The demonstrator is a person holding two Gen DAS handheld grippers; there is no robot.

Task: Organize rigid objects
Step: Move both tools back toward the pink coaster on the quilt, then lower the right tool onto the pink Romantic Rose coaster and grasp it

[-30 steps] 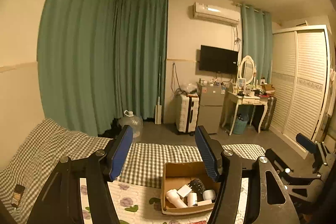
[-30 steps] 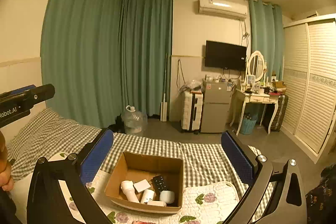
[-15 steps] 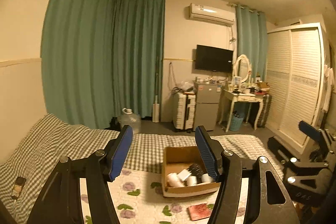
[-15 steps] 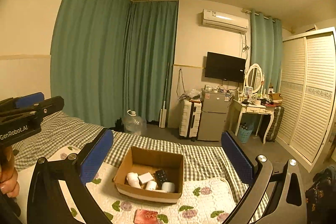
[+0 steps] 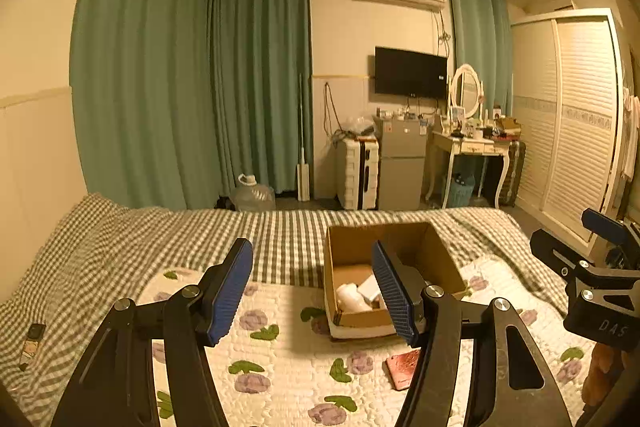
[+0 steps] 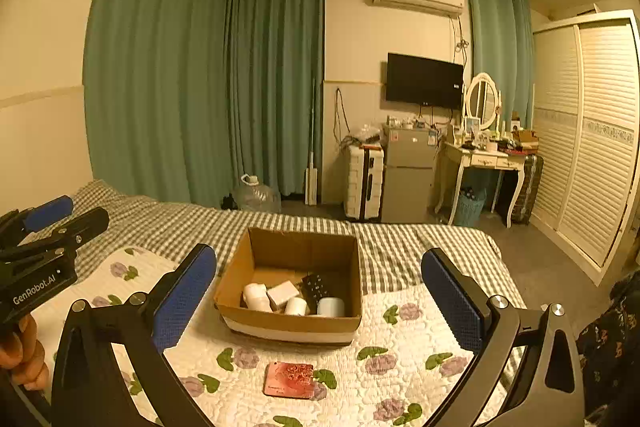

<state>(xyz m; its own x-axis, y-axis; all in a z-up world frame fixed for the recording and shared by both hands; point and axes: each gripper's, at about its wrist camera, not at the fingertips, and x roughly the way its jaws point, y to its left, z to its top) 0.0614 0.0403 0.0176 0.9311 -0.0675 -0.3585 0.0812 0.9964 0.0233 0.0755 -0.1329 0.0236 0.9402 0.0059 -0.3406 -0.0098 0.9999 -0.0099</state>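
Box (image 6: 289, 323) sits lower and nearer than 1 second ago, on the bed (image 6: 400, 255), a red card (image 6: 289, 379) before it. Left claw (image 5: 316, 291) and right claw (image 6: 320, 291) hover level, wide open, empty.

Your left gripper (image 5: 312, 291) fills the foreground, its two blue-padded fingers (image 5: 228, 291) spread apart with nothing between them. Beyond them lies a bed: a floral quilt (image 5: 280, 359) over a green checked blanket (image 5: 132, 247). An open cardboard box (image 5: 348, 319) sits on the quilt, partly behind your right-hand finger, holding white items, possibly bottles. A pink flat card or case (image 5: 402, 367) lies on the quilt just in front of the box. Your right gripper (image 5: 596, 267) enters at the right edge, above the quilt. Teal curtains (image 5: 192, 87) hang behind.
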